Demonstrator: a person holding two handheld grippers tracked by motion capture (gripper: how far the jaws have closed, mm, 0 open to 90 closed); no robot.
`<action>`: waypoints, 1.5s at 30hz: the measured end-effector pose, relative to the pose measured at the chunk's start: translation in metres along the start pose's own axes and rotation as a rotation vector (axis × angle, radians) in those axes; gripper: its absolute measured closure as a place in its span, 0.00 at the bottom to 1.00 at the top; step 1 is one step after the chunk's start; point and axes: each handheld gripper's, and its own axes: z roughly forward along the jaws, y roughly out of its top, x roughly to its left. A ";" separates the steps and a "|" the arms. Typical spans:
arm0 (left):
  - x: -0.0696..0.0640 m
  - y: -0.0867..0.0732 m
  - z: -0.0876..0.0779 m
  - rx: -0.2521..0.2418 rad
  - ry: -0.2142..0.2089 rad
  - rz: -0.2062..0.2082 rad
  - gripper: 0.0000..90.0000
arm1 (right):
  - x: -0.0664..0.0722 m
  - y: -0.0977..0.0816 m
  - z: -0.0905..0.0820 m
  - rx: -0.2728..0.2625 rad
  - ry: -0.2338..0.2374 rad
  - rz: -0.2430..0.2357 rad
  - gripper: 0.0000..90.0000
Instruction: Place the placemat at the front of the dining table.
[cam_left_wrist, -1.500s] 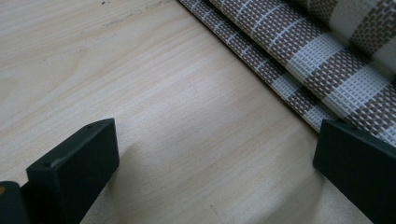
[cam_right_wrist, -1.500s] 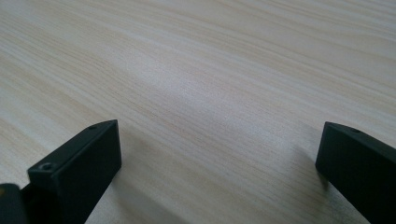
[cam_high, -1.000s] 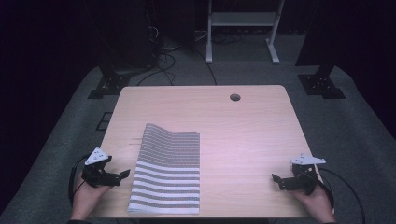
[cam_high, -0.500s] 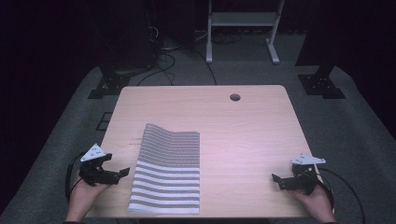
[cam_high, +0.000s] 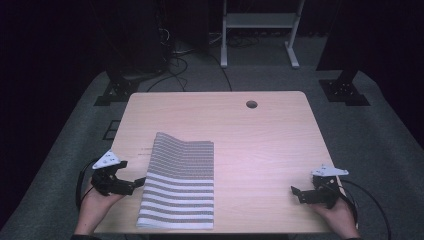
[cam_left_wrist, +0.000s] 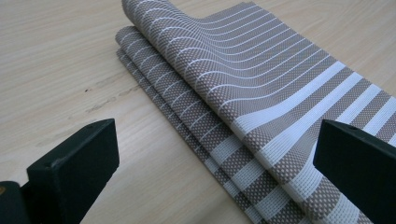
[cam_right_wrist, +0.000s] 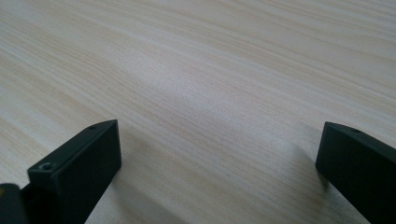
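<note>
The left tool (cam_high: 134, 184) is sitting at the near left edge of the bench (cam_high: 260, 145), held in the person's left hand (cam_high: 97, 200), and its tip is pointing right toward the mat (cam_high: 180, 182). In the left gripper view its jaws are standing wide apart and gripping nothing; the mat's long edge is lying between them, a little ahead of the tips. Whether the tip is touching the mat's edge is hard to judge from the high view; it is at least just beside it.

The mat (cam_left_wrist: 243, 93) is a woven, folded piece with brown and white stripes. It is lying on the left half of the bench, reaching down to the near edge. Its layers are showing as stacked edges in the left gripper view, and the top layer is bulging upward at the far end instead of lying flat. The stripes are broad at the near end and fine at the far end.

The right tool (cam_high: 300, 194) is resting at the near right corner of the bench, in the right hand (cam_high: 337, 215), well apart from the mat. Its jaws are also spread wide and empty, with bare wood (cam_right_wrist: 210, 93) lying between them.

Farther out, a round hole (cam_high: 251, 104) is showing near the bench's far edge, and cables (cam_high: 175, 55) are trailing on the dark floor beyond.
</note>
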 end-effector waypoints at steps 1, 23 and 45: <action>-0.002 0.001 0.003 0.001 -0.006 0.001 0.00 | 0.000 0.000 0.000 0.000 0.000 0.000 0.00; -0.013 0.011 0.030 0.021 -0.049 0.023 0.00 | 0.000 0.000 0.000 0.000 0.001 0.000 0.00; -0.029 0.004 0.055 0.103 -0.078 0.054 0.00 | 0.000 0.000 0.000 0.000 0.001 0.000 0.00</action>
